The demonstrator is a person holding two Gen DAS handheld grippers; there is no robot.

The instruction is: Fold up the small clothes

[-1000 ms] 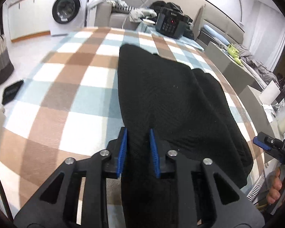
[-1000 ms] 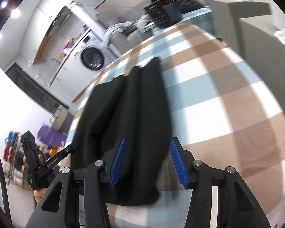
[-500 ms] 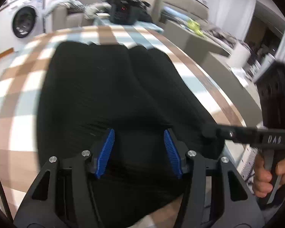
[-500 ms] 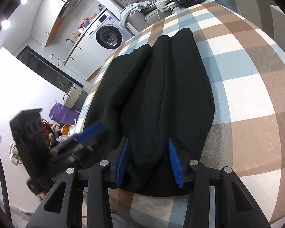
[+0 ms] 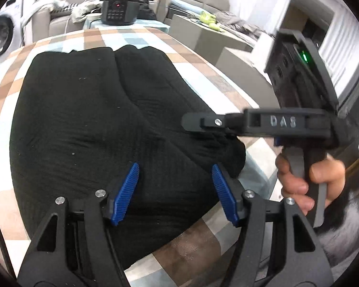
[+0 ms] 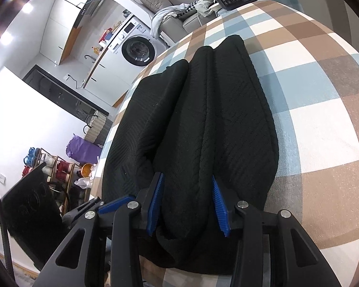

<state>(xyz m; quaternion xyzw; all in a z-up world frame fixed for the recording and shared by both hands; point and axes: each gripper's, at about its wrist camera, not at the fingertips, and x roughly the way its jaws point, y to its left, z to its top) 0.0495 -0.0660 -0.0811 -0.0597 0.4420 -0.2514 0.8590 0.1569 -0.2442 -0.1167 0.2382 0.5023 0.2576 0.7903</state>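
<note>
A black knitted garment (image 5: 103, 124) lies folded lengthwise on the checked tablecloth (image 5: 203, 71); it also shows in the right wrist view (image 6: 210, 124). My left gripper (image 5: 174, 189) is open, its blue pads over the garment's near end, holding nothing. My right gripper (image 6: 186, 203) is open too, its pads straddling a raised fold at the garment's near edge. The right gripper also shows in the left wrist view (image 5: 270, 122), held by a hand above the garment's right edge. The left gripper's blue fingertip (image 6: 114, 202) shows just left of the right gripper.
A black cooker (image 5: 119, 7) stands at the table's far end, with a sofa and clothes behind it. A washing machine (image 6: 137, 50) stands at the far left. Grey boxes (image 5: 203, 33) stand to the table's right. The table's near edge lies just under both grippers.
My left gripper let go of the garment, opened wide and swung right. My right gripper came in over the garment's near edge, its jaws narrowing around a fold. The garment now lies folded narrower.
</note>
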